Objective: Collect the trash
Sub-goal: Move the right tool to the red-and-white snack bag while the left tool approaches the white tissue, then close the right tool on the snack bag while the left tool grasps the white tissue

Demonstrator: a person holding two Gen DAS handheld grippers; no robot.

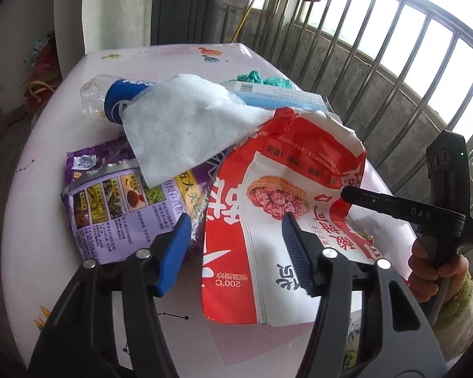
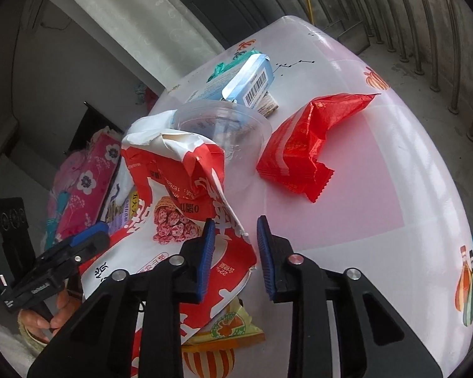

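Note:
A large red-and-white snack bag (image 1: 283,189) lies crumpled on the pink table (image 1: 41,189). My left gripper (image 1: 235,236) hovers open low over it, one blue pad above the purple packet (image 1: 119,208), the other above the bag. A white tissue (image 1: 186,126) drapes over a plastic bottle (image 1: 110,97). In the right wrist view my right gripper (image 2: 235,245) stands narrowly open, with the torn edge of the bag (image 2: 173,195) between its pads, which are not pressing. A clear cup (image 2: 224,126), a red wrapper (image 2: 306,145) and a yellow-green packet (image 2: 230,327) lie nearby.
A light blue box (image 2: 249,78) and crumpled green plastic (image 1: 255,77) sit at the table's far side. A metal railing (image 1: 394,63) runs along the right. A pink flowered cloth (image 2: 85,182) lies beyond the left edge. A person's hand (image 1: 438,267) holds the right gripper.

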